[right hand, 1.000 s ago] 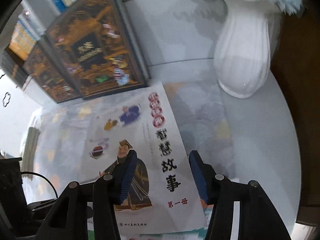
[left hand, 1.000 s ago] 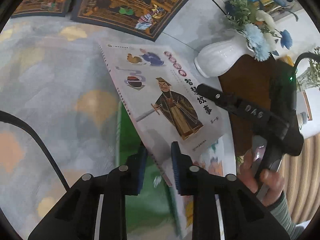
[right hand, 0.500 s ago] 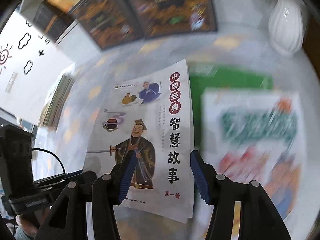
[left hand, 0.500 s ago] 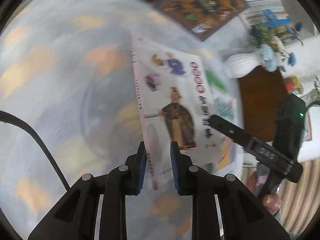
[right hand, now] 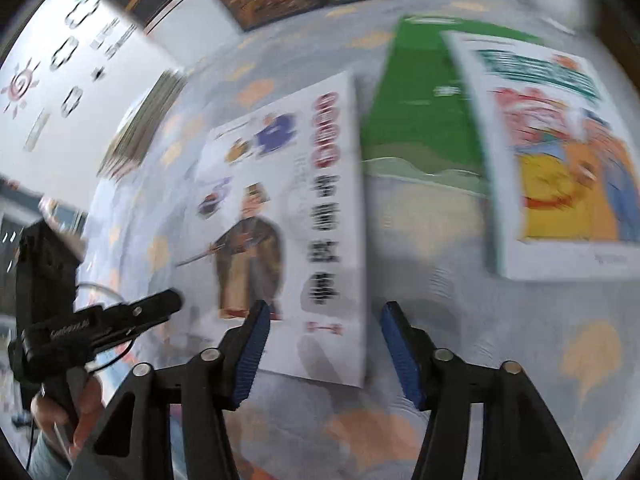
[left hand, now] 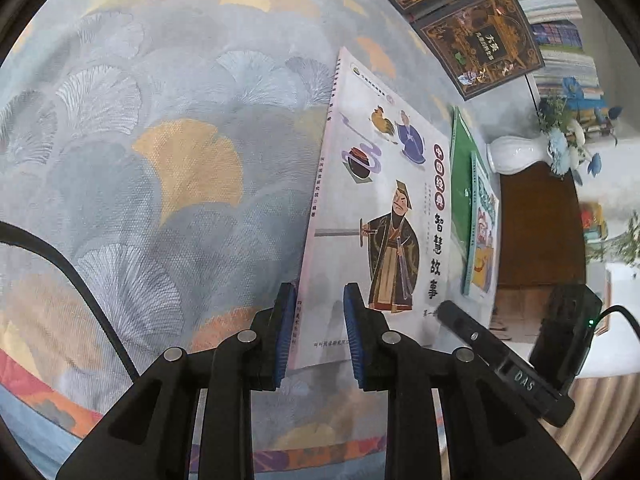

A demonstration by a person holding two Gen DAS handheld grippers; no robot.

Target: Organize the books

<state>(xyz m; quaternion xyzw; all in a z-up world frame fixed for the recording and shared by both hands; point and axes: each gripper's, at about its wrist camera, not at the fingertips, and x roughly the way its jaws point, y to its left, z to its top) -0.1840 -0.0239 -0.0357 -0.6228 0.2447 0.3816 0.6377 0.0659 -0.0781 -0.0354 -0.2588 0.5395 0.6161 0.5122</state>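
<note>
A white picture book with a robed swordsman on its cover (left hand: 384, 216) is held off the table by its lower spine corner in my left gripper (left hand: 318, 332), whose jaws are closed on it. The same book shows blurred in the right wrist view (right hand: 296, 216). My right gripper (right hand: 322, 350) is open, its blue pads astride the book's lower right corner without touching it. A green book (right hand: 420, 120) lies on the table with a colourful picture book (right hand: 560, 152) on top of it.
A grey tablecloth with fan-shaped leaves (left hand: 160, 168) covers the table. Two dark ornate books (left hand: 480, 40) lean at the back before shelved books. A white vase of blue flowers (left hand: 520, 156) stands at the right beside a brown board (left hand: 536, 232).
My left gripper has closed on the white book's spine corner and lifted it leftward off the green and colourful books. The right gripper has stayed open and moved with it.
</note>
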